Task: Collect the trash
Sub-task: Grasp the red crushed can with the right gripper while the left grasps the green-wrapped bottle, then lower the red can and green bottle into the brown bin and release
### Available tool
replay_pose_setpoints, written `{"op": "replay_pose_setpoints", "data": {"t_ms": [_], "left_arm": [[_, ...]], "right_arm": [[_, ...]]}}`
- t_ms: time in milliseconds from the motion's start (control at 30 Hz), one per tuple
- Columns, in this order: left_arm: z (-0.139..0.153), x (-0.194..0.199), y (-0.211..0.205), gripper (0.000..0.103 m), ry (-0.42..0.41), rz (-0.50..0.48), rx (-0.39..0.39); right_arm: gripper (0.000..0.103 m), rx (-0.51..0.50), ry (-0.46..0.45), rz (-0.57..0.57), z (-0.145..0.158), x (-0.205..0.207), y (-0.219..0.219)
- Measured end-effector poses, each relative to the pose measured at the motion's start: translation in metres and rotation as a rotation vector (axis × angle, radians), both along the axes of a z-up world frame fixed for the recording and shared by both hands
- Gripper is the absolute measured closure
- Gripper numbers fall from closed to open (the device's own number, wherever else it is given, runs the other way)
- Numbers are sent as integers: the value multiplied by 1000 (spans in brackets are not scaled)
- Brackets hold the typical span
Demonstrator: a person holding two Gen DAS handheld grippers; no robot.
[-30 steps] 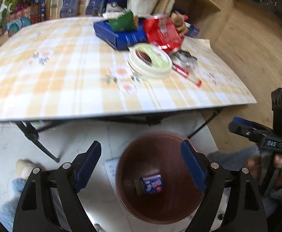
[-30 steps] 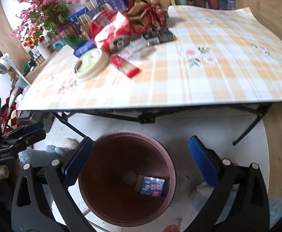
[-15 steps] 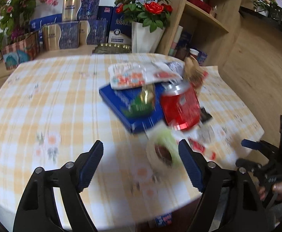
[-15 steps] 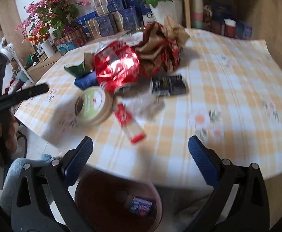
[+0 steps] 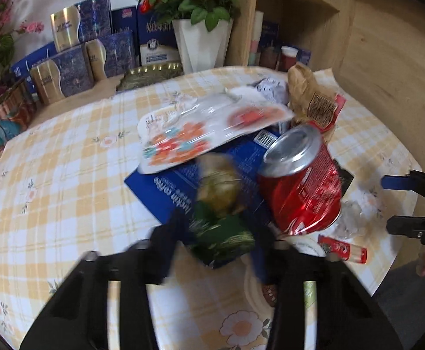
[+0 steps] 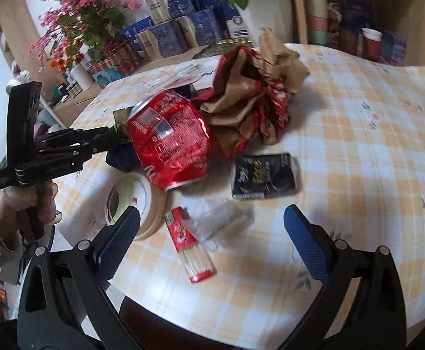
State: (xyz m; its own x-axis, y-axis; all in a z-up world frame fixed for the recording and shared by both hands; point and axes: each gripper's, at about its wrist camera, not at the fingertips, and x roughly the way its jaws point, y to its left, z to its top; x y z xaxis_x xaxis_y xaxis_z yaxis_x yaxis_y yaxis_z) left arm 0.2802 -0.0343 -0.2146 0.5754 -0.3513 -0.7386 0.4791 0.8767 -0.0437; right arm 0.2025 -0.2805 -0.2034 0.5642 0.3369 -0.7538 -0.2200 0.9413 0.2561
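The left gripper [image 5: 216,245] has just been closing its jaws around a green and gold wrapper [image 5: 222,213]; the view is blurred, and whether the pads already press on it I cannot tell, though the wrapper plainly sits between them on top of a blue box [image 5: 183,192]. The right gripper [image 6: 212,242] hangs with its jaws spread wide and empty above a red lighter [image 6: 190,248] and a scrap of clear plastic [image 6: 221,218]. Around these, most of the trash is uncollected on the worktop [image 6: 372,160]: a crushed red can [image 6: 171,143], a roll of tape [image 6: 133,201], a small black packet [image 6: 265,176], crumpled brown paper [image 6: 256,93] and, in the left wrist view, a flat plastic pouch [image 5: 200,134]. The brown bin [image 6: 159,332] shows only as a dark rim below the worktop's edge, its contents hidden. By my judgement the job is at an early stage, with nearly every piece left to carry over.
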Motion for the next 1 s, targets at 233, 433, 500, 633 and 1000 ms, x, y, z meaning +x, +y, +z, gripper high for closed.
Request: {"op": "replay_pose_setpoints", "data": {"t_ms": [233, 433, 500, 633, 1000], "left_arm": [[12, -18, 15, 83, -21, 7, -112], [24, -36, 25, 83, -29, 2, -171], [27, -42, 30, 83, -23, 8, -200], [28, -55, 36, 83, -31, 19, -226], [18, -78, 50, 83, -6, 28, -246]], "right_arm": [[10, 25, -21, 64, 2, 33, 15], [15, 58, 38, 67, -6, 66, 30], [17, 79, 73, 49, -11, 79, 34], [23, 101, 140, 18, -21, 97, 44], [68, 147, 159, 79, -8, 83, 56]]}}
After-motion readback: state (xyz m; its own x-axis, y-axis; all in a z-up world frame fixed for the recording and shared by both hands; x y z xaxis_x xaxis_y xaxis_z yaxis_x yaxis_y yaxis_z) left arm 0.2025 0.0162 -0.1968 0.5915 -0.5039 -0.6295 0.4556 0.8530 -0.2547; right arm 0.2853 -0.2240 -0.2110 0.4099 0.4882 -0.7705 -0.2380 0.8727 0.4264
